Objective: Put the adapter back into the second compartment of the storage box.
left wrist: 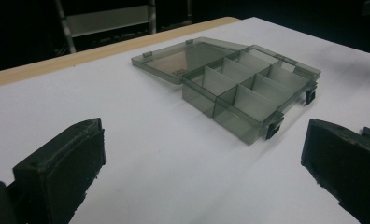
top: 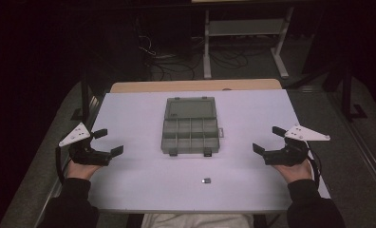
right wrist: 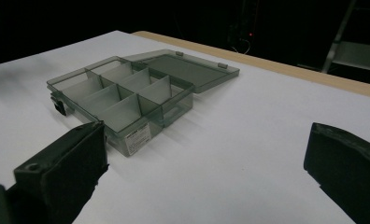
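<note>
Smoky translucent plastic compartment box [top: 191, 129], lid open, between both grippers' spread fingers [left wrist: 61, 163]: light, stiff, slippery; grip side walls.

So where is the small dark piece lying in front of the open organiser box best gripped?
Probably across its short sides, from straight above: the small piece lies flat and low on the white table, apart from the box, so open jaws can straddle it.

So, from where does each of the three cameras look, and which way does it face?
High view: above the person's side, facing forward and down on the white table; forearms, both grippers.
Left gripper view: rides on the left gripper, facing the open compartment box.
Right gripper view: rides on the right gripper, facing that box.
All share the box.
</note>
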The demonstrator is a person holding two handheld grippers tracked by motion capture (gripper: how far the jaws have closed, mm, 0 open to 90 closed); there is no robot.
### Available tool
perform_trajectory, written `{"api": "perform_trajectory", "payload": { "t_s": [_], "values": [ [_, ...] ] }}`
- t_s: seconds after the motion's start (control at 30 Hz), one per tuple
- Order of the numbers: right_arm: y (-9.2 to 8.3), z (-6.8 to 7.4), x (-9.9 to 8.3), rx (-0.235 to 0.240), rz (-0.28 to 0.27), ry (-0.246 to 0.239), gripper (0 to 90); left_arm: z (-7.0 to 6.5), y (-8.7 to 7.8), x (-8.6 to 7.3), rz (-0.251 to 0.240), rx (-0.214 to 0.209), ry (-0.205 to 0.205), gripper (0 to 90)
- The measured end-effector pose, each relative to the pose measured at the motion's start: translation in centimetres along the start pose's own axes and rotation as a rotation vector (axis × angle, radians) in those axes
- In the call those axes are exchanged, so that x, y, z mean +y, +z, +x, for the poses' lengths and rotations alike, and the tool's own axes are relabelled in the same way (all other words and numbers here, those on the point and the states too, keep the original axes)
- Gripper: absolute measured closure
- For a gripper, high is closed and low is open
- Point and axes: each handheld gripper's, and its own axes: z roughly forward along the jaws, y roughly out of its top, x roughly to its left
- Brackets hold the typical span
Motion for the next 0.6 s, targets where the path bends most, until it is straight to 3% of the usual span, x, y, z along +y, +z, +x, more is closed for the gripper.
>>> {"api": "perform_trajectory", "payload": {
  "t_s": [0.17, 0.23, 0.6],
  "values": [
    [0.03, 0.04, -0.04, -0.003, 0.012, -0.007, 0.0, 0.03, -0.06, 0.08, -0.006, -0.006, -0.004, 0.0],
    [0.08, 0.14, -0.08, -0.002, 0.021, -0.009, 0.0, -0.13, 0.02, 0.3, 0.006, -0.001, 0.012, 0.0],
    [0.25, 0.45, -0.04, 0.012, 0.045, -0.023, 0.0, -0.35, 0.7, 0.41, 0.061, 0.006, 0.014, 0.0]
  ]
}}
